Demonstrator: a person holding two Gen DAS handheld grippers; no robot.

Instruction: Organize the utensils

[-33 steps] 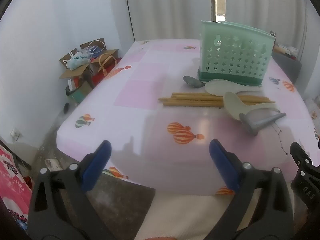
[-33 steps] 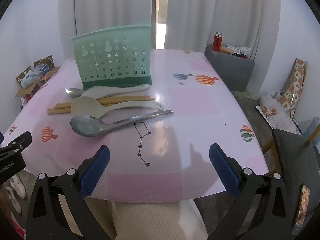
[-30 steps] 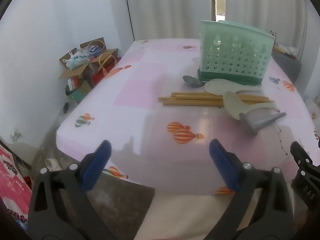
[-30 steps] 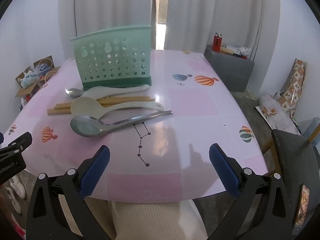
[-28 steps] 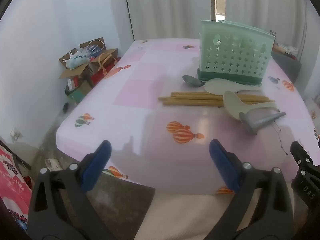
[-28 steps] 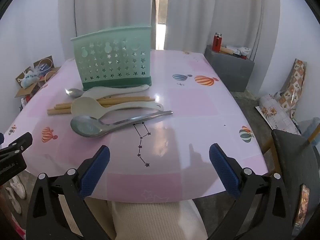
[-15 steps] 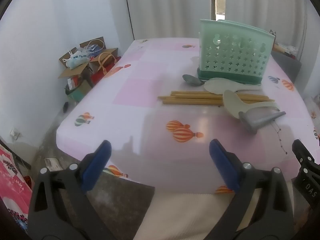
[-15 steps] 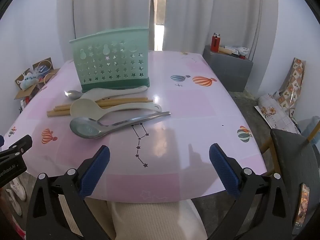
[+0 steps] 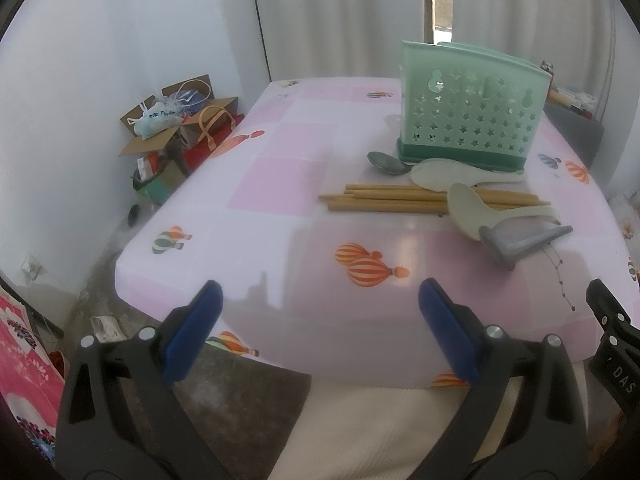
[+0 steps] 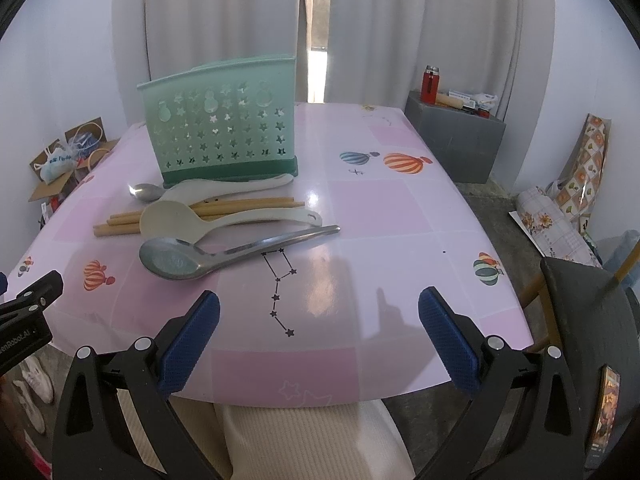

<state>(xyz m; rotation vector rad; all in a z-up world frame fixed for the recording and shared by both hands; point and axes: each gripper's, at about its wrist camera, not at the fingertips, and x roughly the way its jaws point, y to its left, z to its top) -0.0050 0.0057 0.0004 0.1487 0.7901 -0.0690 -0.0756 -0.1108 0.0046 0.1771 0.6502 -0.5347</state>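
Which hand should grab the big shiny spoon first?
Probably the right. In its view the metal ladle lies just beyond the open right hand-held gripper, its handle angled that way. From the left hand-held gripper, also open, the ladle sits far off to the side.

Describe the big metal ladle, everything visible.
The metal ladle looks like dull grey steel: a broad oval bowl facing up and a long flat handle tapering toward the right in the right wrist view. It lies flat on the pink table, the utensil nearest the jaws. The cream rice paddle lies just behind it; whether they touch is unclear. Neither gripper holds it.
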